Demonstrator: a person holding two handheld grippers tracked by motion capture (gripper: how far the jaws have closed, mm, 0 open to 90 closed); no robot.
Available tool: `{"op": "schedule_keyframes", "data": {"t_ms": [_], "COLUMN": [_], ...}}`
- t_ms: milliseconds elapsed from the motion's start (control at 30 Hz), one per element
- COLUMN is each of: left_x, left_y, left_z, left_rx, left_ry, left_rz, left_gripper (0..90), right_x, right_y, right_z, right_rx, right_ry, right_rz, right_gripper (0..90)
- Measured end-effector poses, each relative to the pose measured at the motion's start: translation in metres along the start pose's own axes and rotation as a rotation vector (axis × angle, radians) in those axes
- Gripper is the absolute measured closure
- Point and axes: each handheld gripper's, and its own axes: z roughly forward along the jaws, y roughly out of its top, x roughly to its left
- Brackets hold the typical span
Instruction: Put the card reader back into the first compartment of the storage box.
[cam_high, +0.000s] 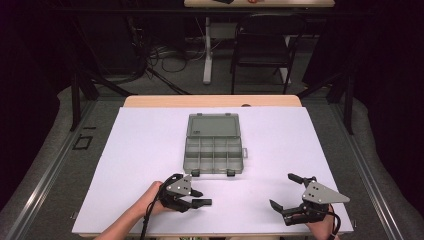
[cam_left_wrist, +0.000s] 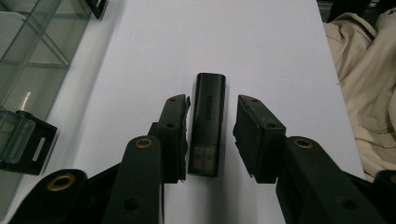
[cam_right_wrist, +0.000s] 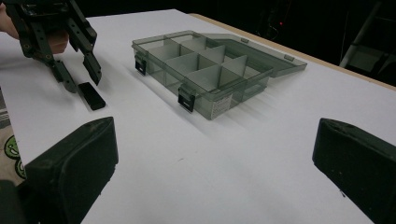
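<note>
USB stick (cam_left_wrist: 207, 123) lies between the left gripper (cam_left_wrist: 212, 135) pads, one touching; right gripper (cam_right_wrist: 210, 158) gapes empty.

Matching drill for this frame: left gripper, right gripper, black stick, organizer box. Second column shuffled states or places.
1 left gripper
2 right gripper
3 black stick
4 organizer box

A lid swung open, compartments empty
B lying flat on the white sheet between two jaws
C jaws wide apart, nothing between them
D jaws flanking a small item, a gap on one side

Pairs: 1-D, 2-C, 3-B, 4-A
</note>
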Motion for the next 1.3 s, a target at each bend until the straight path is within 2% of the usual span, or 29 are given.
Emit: {"op": "schedule_keyframes", "data": {"t_ms": [300,700,1033,1300], "left_x": [0.005,0.011,0.009,0.006], "left_y": [-0.005,-0.009,-0.009,-0.008], "left_z": [0.003,0.004,0.001,-0.004], "left_rx": [0.003,-0.013,-0.024,-0.04], "left_ry": [-0.016,-0.054,-0.045,-0.022], "left_rz": [-0.02,0.0,-0.004,-0.009], "left_gripper": [68.9,73.7,74.2,74.2], "right_x": [0.0,0.0,0.0,0.0], "right_y": [0.0,0.0,0.0,0.0], "right_z": [0.0,0.0,0.0,0.0], "right_rx": [0.005,0.009,0.009,0.008], "right_ry": [0.002,0.003,0.002,0.0], "right_rz": [-0.001,-0.003,-0.004,-0.006], "right_gripper": [0.0,0.0,0.0,0.0]}}
